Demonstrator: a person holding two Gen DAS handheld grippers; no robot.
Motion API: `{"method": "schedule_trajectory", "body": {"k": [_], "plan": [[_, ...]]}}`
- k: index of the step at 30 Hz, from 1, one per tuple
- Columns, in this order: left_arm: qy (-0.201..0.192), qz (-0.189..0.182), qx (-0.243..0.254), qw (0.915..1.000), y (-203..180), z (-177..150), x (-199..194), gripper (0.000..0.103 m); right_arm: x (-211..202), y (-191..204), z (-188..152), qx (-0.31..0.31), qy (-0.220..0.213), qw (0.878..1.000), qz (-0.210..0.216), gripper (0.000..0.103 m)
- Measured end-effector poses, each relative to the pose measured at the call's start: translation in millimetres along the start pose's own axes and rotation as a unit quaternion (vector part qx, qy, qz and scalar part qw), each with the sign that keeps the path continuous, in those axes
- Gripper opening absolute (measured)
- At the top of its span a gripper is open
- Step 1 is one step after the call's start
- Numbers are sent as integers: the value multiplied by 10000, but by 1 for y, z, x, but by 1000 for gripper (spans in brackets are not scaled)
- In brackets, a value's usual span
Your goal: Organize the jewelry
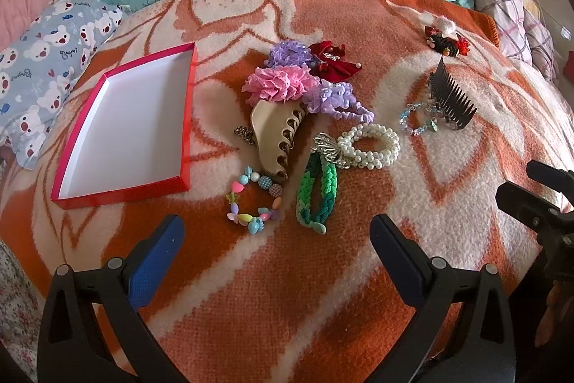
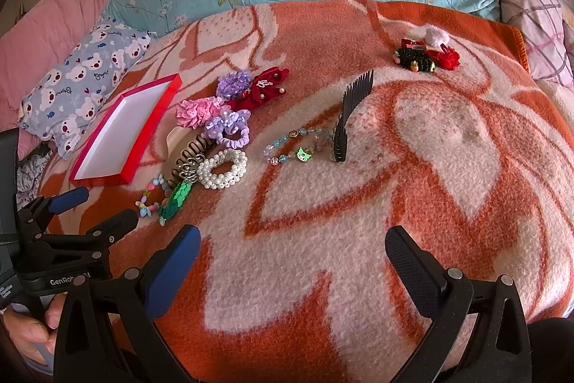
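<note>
Left wrist view is showing the left gripper (image 1: 276, 239) gaping wide, empty, with the pastel plastic bead bracelet (image 1: 254, 201) lying just beyond it, right of the empty red cardboard tray (image 1: 190, 117); the right gripper (image 2: 292, 250), likewise wide and empty, is sitting farther off.

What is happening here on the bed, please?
A person holds a two-finger gripper in each hand above an orange and cream blanket. The left gripper and the right gripper are both open and hold nothing. The red box sits empty to the left. Bracelets, scrunchies and clips, such as the pearl bracelet and the black comb, lie loose on the blanket, so no piece is in the box yet.
</note>
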State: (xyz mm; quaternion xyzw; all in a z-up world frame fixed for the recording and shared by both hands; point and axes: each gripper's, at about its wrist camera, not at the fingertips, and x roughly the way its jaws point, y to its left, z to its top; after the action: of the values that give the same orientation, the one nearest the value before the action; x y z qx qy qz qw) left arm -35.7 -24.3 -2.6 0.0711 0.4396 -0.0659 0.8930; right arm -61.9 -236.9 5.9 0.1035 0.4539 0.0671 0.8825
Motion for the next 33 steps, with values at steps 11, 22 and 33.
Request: {"method": "schedule_trajectory", "body": {"k": [11, 22, 33], "plan": [[64, -26, -25, 10000, 4, 0, 4, 103, 2, 0, 0, 3, 26, 10000, -54, 103], [79, -26, -22, 10000, 4, 0, 5, 103, 3, -2, 0, 26, 23, 10000, -62, 103], [151, -102, -104, 9998, 9, 2, 11, 103, 5, -4, 0, 65, 39, 10000, -42, 103]]}}
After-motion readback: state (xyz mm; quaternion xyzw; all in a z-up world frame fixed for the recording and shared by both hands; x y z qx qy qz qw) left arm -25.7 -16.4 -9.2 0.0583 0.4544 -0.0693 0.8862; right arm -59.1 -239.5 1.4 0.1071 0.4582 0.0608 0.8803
